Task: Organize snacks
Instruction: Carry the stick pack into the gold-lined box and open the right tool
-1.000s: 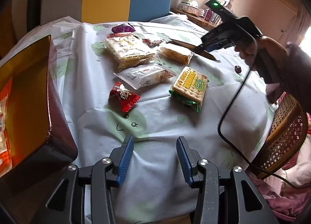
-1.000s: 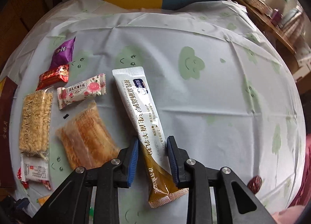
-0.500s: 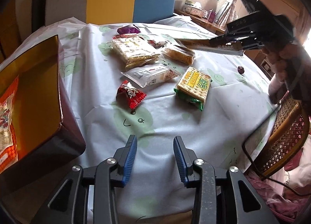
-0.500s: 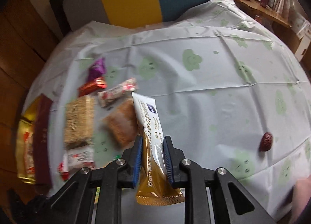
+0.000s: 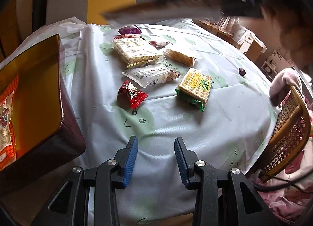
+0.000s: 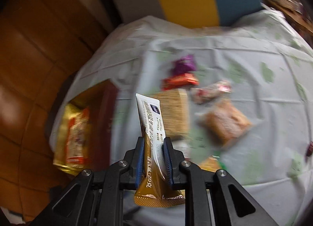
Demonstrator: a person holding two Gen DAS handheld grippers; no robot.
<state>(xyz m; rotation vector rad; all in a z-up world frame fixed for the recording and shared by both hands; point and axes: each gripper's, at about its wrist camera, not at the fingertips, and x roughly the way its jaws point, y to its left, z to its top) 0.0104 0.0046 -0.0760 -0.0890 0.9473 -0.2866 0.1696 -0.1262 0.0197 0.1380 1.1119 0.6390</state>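
Snacks are lying scattered over the worktop (image 5: pixel 195 137), which is wearing a pale cloth printed with green smiley faces. One long stick packet (image 6: pixel 151 134), white at its far end with dark print and turning gold-brown toward a crimped near end, is being held up off the cloth, pinched at its lower half between the blue pads of the right claw (image 6: pixel 153 157). In the left view this packet is showing only as a blurred streak across the far top.

The left claw (image 5: pixel 155 159) is hanging released over the near edge of the worktop, its jaws standing apart with nothing between them.

On the cloth, a red candy wrapper (image 5: pixel 131 95) is sitting near left, a green-edged cracker pack (image 5: pixel 195 87) to its right, a white sachet (image 5: pixel 151 74) between and beyond them, then a clear pack of pale bars (image 5: pixel 135 51) and a golden-brown cake piece (image 5: pixel 181 56), with a purple wrapper (image 5: pixel 130 29) farthest. A dark box (image 5: pixel 66 112) with a gold lining is standing at the left edge, an orange packet (image 5: pixel 5 112) lying inside.
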